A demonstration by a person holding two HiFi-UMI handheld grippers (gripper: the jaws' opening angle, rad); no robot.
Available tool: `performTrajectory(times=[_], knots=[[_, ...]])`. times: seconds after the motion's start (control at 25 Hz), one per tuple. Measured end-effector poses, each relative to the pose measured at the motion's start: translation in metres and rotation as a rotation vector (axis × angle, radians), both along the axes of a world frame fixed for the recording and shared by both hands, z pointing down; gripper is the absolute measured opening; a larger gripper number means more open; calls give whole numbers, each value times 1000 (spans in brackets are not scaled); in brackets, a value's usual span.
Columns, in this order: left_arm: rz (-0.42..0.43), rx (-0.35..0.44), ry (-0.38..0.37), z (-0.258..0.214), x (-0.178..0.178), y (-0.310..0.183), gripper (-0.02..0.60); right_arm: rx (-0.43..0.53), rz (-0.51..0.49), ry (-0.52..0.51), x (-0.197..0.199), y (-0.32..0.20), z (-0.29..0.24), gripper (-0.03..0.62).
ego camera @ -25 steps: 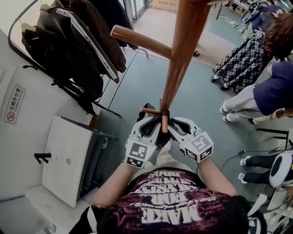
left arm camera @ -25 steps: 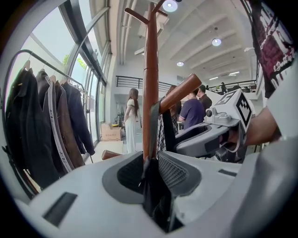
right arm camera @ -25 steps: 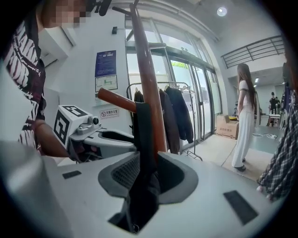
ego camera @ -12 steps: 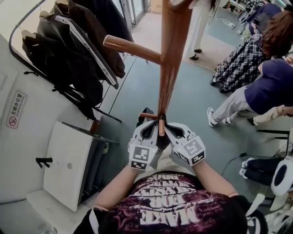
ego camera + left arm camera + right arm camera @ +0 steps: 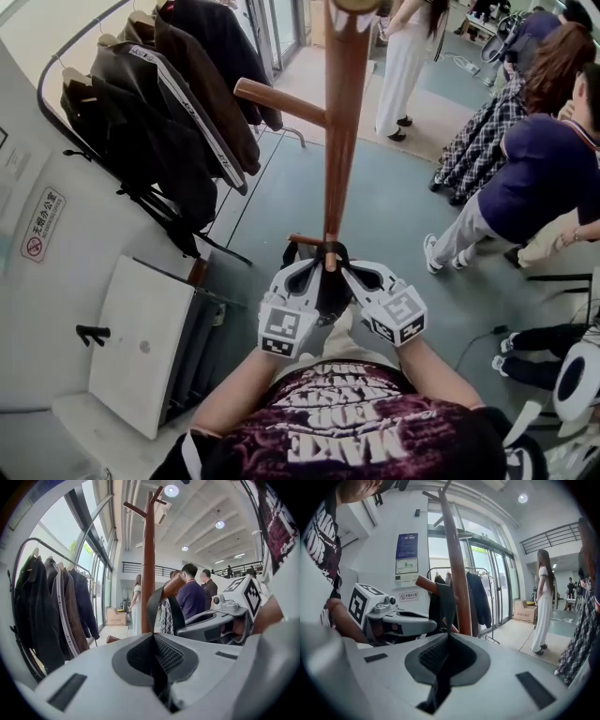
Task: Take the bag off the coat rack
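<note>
A black bag [image 5: 325,292] hangs by its dark strap [image 5: 155,605] from a short low peg [image 5: 329,256] of the wooden coat rack [image 5: 341,131]. My left gripper [image 5: 311,270] is just left of that peg and my right gripper [image 5: 347,270] is just right of it. The left gripper [image 5: 153,644] is shut on the strap, which rises from its jaws up to the peg [image 5: 171,585]. The right gripper [image 5: 444,644] is shut on the strap's [image 5: 446,603] other side. Most of the bag's body is hidden behind the grippers.
A clothes rail with dark jackets [image 5: 159,122] stands at the left, and a white cabinet [image 5: 141,342] stands below it. Several people [image 5: 530,169] stand or sit at the right. A longer peg [image 5: 278,101] juts left higher on the pole.
Both grippers have stayed at the low peg. The head view has shifted, so more of the pole and a person in white at the back now show.
</note>
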State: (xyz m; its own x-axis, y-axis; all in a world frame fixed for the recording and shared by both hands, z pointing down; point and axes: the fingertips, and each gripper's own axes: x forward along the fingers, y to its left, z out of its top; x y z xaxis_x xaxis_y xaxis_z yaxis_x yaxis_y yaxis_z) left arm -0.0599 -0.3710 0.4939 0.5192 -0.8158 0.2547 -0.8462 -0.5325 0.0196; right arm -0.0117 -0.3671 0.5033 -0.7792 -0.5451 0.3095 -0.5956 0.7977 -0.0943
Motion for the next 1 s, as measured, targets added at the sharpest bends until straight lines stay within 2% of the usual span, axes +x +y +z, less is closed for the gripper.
performTrajectory(times=[0.44,1.0], knots=[[23,55,34,-61,-3,30,9,81,6,-53,2,31,-58,9],[51,102,48,-113,-8,68,9,156,23,-99,0,68,-110,9]])
